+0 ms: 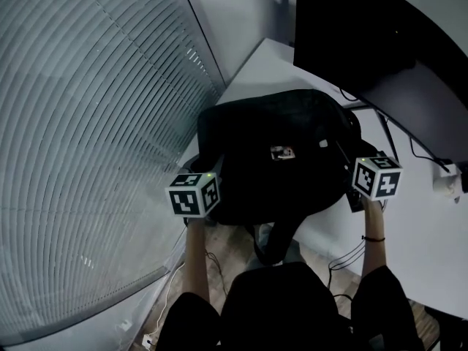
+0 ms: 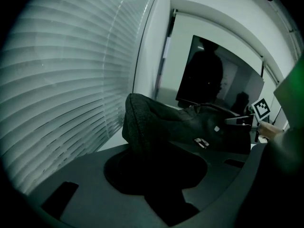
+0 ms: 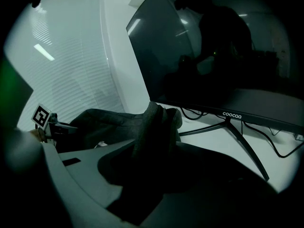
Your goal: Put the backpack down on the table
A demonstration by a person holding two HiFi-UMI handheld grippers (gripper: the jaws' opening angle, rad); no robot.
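Black woven fabric fills the middle of the scene: a backpack (image 1: 278, 159) sits on the near corner of a white bench (image 1: 417, 232), seen from above by the person carrying it. Each of the person's hands holds a gripper, one at either side of the bag. The left gripper (image 2: 154, 163) has its grey fingers (image 2: 71, 175) pinching a raised fold of the bag's left edge. The fold stands up out of the gap between them. The right gripper (image 3: 142, 175) pinches a similar fold on the bag's right edge. Holding both sides at once keeps the soft bag level and spread, so it can go down flat rather than slumping to one side. Most of the bag lies over the bench top, beyond both sets of fingers. Its near edge seems to overhang the bench, though the dim light makes that hard to judge. A strap (image 1: 274, 243) hangs down from that edge towards the person's lap. Behind the bag, a large dark monitor (image 1: 351, 20) stands on thin legs, well apart from it. Closed window blinds (image 1: 88, 123) fill the left side, and thin cables (image 1: 420, 156) trail across the bench at right. Judging by how it lies, the bag is down or nearly so, with letting go left to do.
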